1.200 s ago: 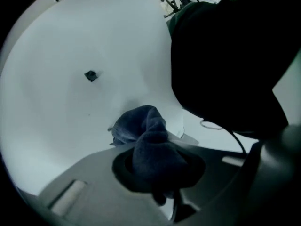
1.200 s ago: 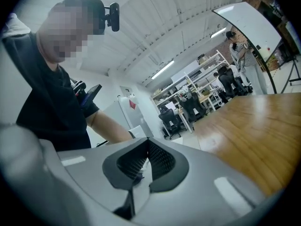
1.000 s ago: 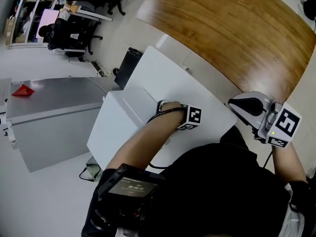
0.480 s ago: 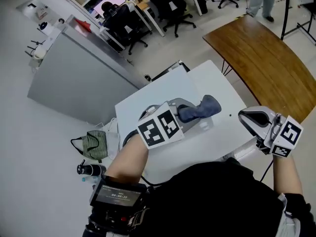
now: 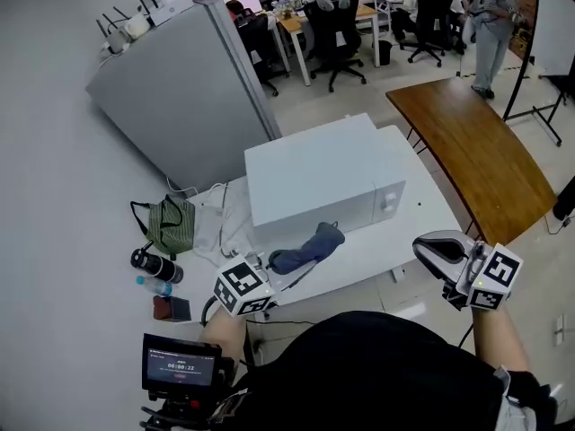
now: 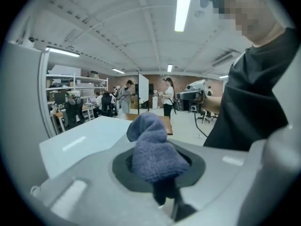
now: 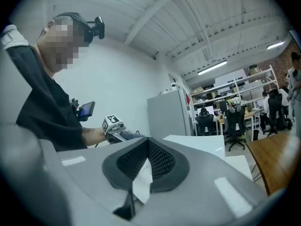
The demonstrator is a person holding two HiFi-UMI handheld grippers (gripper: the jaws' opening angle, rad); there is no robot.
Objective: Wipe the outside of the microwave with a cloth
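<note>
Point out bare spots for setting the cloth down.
The microwave top is bare, as is the table strip between its front and the near edge. Left of it is crowded: green bag, bottle.

Office w/ pale floor [image 5: 359,92].
Grey cabinet [image 5: 180,88] beyond L gripper [image 5: 272,268]; wood table [image 5: 476,151] ahead of R gripper [image 5: 438,248]; strip lights [image 6: 183,6] overhead.

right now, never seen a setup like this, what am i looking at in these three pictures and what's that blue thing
There is no robot here: a person holds a two-jaw gripper in each hand. The head view looks down from a camera on their head. The other two views ride on the grippers, each looking along its own jaws. The left gripper is shut on a blue cloth, just in front of the white microwave, which stands on a white table. The right gripper is shut and empty, near the table's corner.
</note>
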